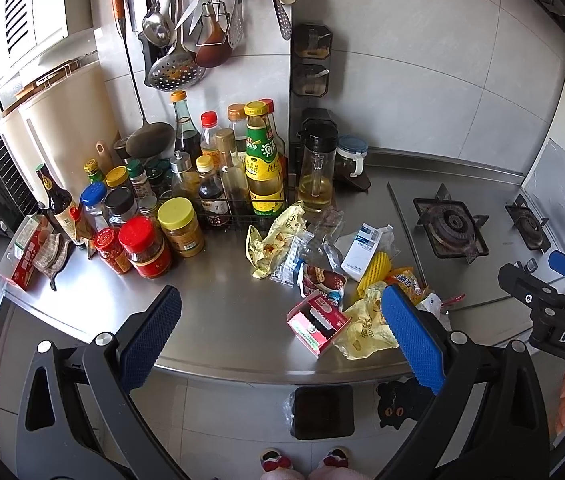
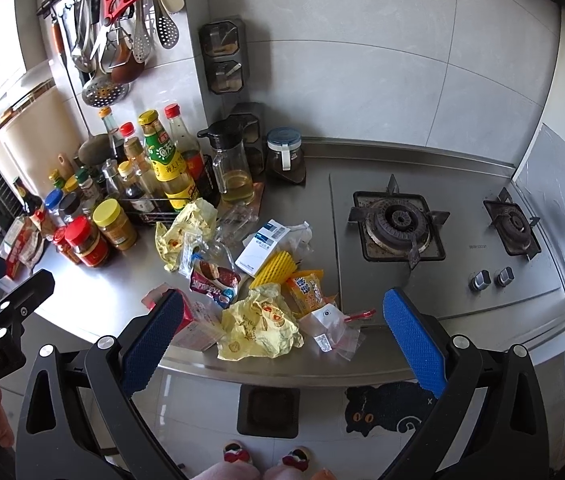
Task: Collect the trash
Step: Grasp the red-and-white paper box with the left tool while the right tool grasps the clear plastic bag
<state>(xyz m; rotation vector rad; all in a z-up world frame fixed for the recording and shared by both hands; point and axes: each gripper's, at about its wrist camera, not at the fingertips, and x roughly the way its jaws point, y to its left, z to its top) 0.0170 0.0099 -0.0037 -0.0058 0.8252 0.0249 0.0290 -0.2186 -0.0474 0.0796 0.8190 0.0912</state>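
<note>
A pile of trash lies on the steel counter (image 1: 218,304): a pink carton (image 1: 318,326), yellow wrappers (image 1: 366,330), a white-blue box (image 1: 362,252), a yellow ridged piece (image 1: 374,272), a red snack wrapper (image 1: 322,280) and clear plastic. In the right wrist view the yellow wrapper (image 2: 258,326), orange snack bag (image 2: 308,292) and clear bag (image 2: 328,330) lie at the counter's front edge. My left gripper (image 1: 282,332) is open, just in front of the pile. My right gripper (image 2: 282,328) is open above the front wrappers. A black bin (image 1: 322,412) stands on the floor below.
Sauce bottles and jars (image 1: 186,184) crowd the counter's back left. A gas stove (image 2: 398,228) with two burners lies to the right. Utensils (image 1: 186,24) hang on the wall. A cat-shaped mat (image 2: 386,408) lies on the floor beside the bin (image 2: 268,410).
</note>
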